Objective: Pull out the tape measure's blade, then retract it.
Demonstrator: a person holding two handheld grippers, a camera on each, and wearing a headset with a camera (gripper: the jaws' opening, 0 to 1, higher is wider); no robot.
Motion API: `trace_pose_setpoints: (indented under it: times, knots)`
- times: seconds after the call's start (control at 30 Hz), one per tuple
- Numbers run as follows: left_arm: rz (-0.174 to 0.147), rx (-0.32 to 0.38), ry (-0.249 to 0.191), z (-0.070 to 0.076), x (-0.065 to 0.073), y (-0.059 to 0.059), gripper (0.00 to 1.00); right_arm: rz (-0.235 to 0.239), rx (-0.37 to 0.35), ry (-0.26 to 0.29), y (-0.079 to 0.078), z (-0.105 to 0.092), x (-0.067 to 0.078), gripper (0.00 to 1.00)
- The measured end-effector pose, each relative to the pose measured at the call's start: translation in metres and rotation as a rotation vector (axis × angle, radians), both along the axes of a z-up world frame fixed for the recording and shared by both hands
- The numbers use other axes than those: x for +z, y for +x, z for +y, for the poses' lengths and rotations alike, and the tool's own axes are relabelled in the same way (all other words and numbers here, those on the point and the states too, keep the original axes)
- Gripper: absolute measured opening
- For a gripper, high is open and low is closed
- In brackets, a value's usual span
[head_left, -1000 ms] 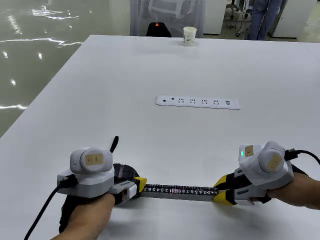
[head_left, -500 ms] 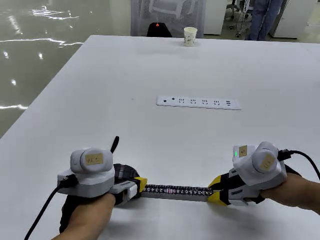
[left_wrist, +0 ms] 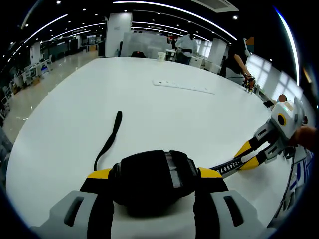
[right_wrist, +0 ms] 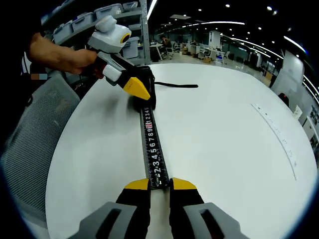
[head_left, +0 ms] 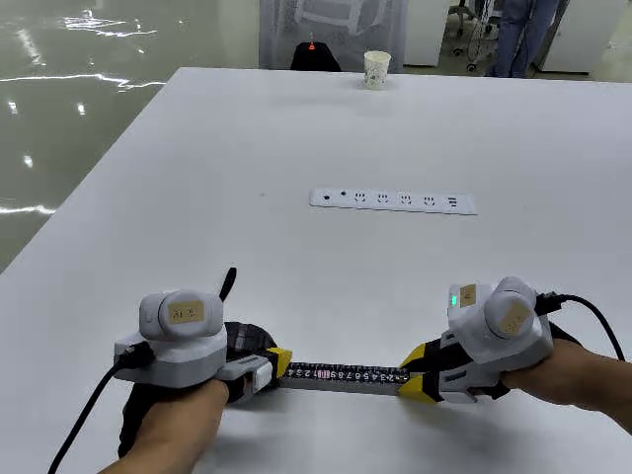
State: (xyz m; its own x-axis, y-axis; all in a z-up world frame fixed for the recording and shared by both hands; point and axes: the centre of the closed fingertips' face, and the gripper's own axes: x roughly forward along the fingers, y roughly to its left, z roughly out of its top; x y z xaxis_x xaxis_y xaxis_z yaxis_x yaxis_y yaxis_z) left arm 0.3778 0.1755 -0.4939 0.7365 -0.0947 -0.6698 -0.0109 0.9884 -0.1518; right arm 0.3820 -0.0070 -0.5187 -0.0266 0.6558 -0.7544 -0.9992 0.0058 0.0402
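Observation:
The black tape measure case lies near the table's front edge, and my left gripper is shut on it. In the left gripper view the case sits between the yellow jaws. The dark numbered blade runs right from the case to my right gripper, which is shut on the blade's end. In the right gripper view the blade stretches from my right gripper to the case. The case's black wrist strap lies loose on the table behind it.
A white power strip lies across the middle of the white table. A paper cup stands at the far edge, with a chair behind it. A black cable trails from the right gripper.
My right gripper has moved left toward the left one with the blade's end in it, so the exposed blade is shorter. The left gripper and case have stayed put.

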Motion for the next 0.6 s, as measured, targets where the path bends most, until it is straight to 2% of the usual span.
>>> trace_pose_setpoints:
  times: [0.6]
  knots:
    - [0.002, 0.000, -0.006, 0.000, 0.000, 0.000, 0.60, 0.008, 0.010, 0.010, -0.003, 0.019, 0.000, 0.10]
